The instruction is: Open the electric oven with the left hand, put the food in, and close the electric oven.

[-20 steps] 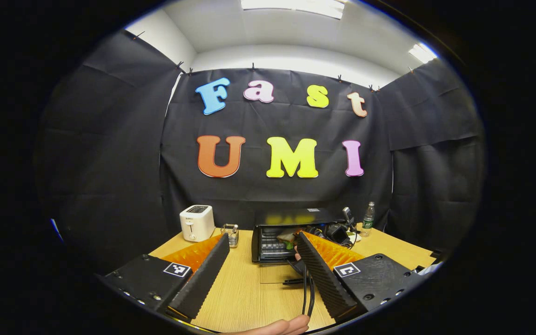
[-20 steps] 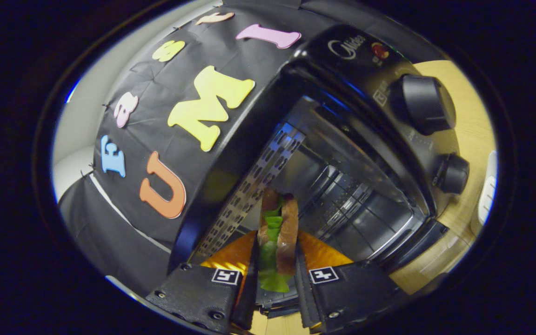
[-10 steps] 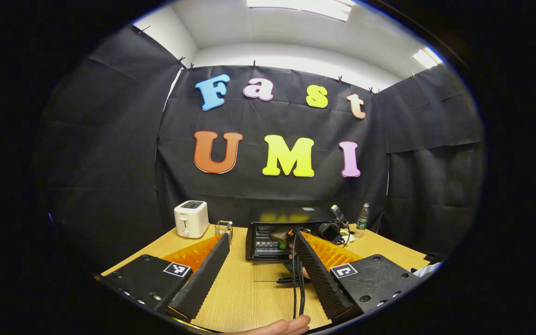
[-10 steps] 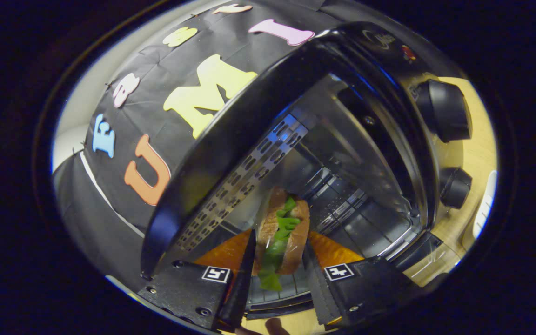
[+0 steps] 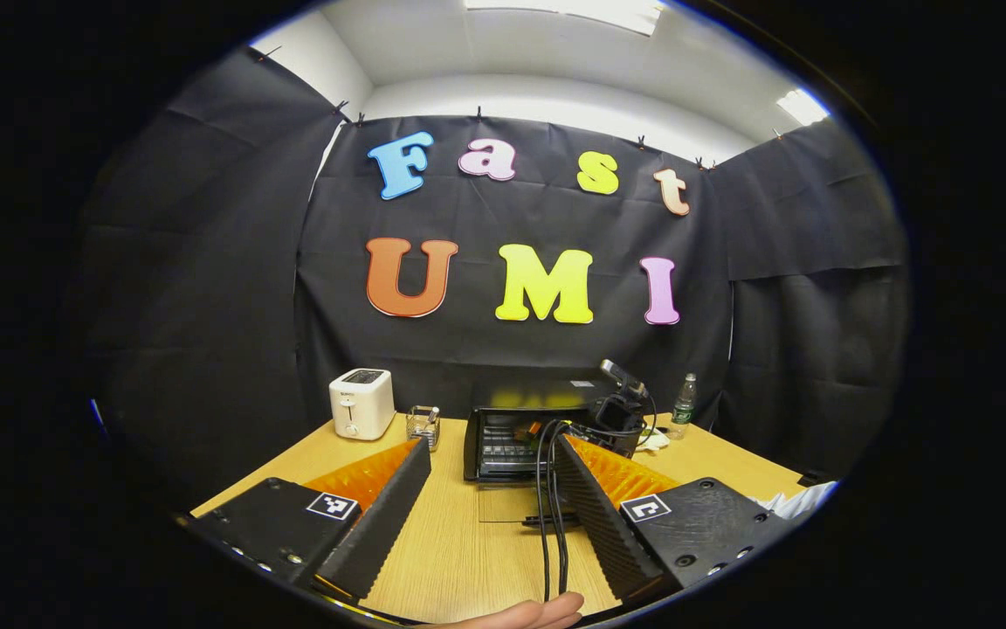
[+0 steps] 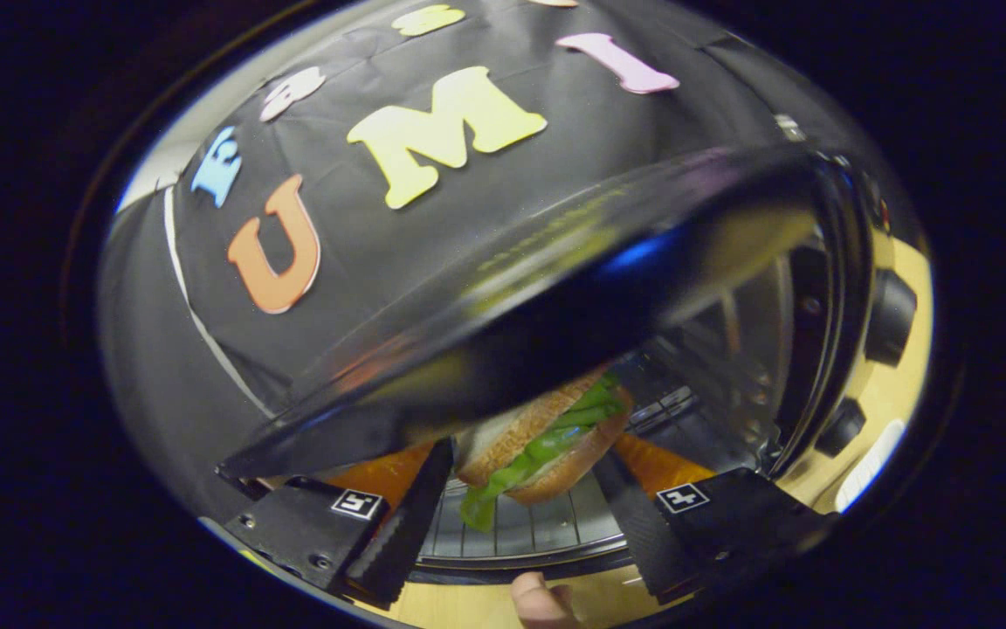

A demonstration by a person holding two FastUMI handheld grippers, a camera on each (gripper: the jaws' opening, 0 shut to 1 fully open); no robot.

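Right tool (image 6: 520, 515) spread wide, sandwich (image 6: 547, 437) on oven (image 6: 555, 297) rack; left tool (image 5: 490, 515) wide, empty; no legible labels.

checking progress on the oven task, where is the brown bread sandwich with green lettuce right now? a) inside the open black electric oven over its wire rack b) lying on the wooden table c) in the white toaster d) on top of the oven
a: in the right gripper view the brown bread sandwich with green lettuce sits past the black electric oven's opening, above the wire rack, between the right gripper's spread fingers.
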